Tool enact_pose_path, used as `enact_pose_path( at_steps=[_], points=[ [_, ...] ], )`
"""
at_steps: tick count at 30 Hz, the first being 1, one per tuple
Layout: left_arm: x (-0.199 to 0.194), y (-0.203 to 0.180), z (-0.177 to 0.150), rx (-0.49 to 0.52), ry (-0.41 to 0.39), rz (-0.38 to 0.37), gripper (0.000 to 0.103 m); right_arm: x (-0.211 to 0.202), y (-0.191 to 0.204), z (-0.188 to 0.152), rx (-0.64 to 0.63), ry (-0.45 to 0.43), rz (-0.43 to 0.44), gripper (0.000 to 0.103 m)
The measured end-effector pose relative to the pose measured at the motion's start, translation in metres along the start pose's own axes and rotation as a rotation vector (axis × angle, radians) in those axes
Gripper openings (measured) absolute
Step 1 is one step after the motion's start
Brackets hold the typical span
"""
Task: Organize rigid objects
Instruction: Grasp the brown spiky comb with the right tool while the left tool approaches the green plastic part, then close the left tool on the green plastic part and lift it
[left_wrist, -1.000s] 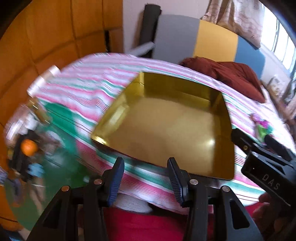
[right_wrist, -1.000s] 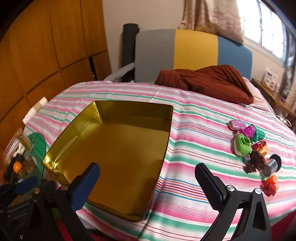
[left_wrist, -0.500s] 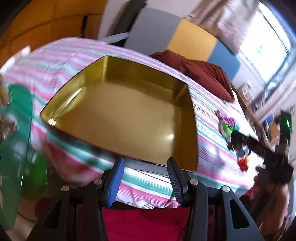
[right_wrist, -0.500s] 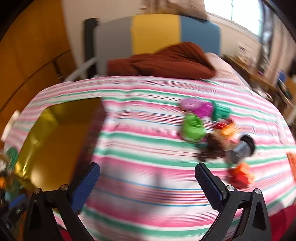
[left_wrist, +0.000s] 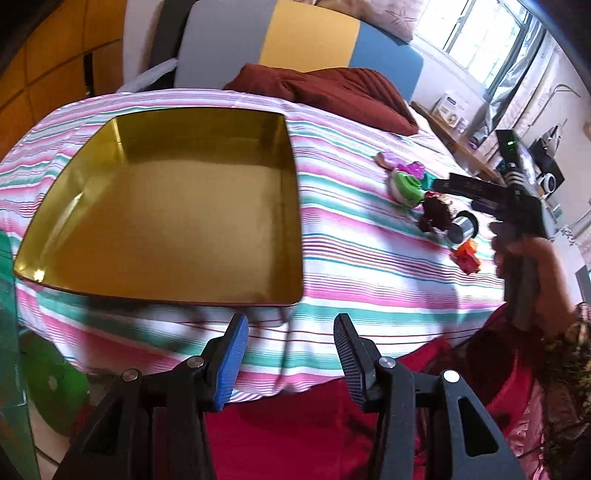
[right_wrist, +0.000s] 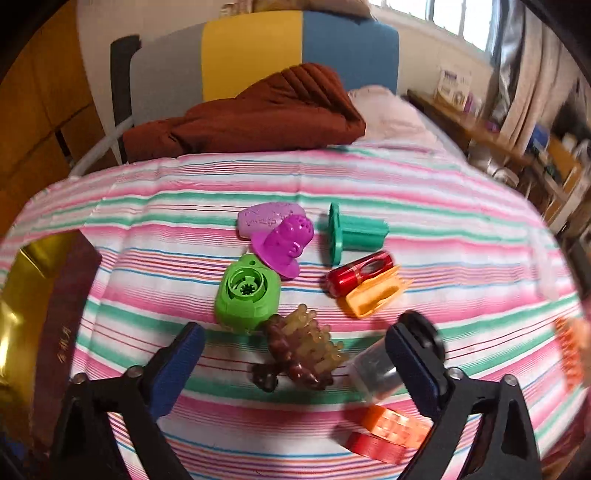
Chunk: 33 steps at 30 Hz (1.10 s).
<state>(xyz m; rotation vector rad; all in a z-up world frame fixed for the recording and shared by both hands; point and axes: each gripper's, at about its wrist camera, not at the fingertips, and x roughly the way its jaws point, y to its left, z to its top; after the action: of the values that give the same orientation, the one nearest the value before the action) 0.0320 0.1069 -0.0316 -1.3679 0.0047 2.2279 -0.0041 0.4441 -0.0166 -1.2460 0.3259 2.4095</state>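
Lying across the scene is a striped bedspread (right_wrist: 424, 206), carrying a gold tin tray (left_wrist: 110, 266) at the left with nothing in it. Sitting well to the right of it is a cluster of small toys: a green round piece (right_wrist: 246, 291), a brown spiky toy (right_wrist: 303, 350) just near of it, a clear jar (right_wrist: 373, 373) beside that. The right gripper (right_wrist: 295, 363) is hovering over them, jaws spread and closing, nothing pinched. The left gripper (left_wrist: 288, 350) is hanging half-spread at the tray's near edge, gripping nothing.

Striped bedspread (right_wrist: 424, 192), tricolour headboard (right_wrist: 258, 55), wooden wardrobe (left_wrist: 55, 55), bright window (left_wrist: 480, 33).
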Motion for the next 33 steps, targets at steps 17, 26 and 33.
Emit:
enact_pose_path(
  at_steps=[17,26,33],
  points=[
    [0.016,-0.070,0.026,0.197,-0.019,-0.022,0.049,0.026,-0.011,-0.014,0.068,0.096,0.057,0.045],
    [0.063,-0.098,0.083,0.171,-0.006,-0.050,0.051,0.022,-0.047,-0.014,0.313,0.048,0.187,0.045],
    [0.118,-0.136,0.124,0.186,0.012,-0.112,0.063,0.010,-0.063,-0.011,0.419,-0.031,0.253,0.045]
  ],
)
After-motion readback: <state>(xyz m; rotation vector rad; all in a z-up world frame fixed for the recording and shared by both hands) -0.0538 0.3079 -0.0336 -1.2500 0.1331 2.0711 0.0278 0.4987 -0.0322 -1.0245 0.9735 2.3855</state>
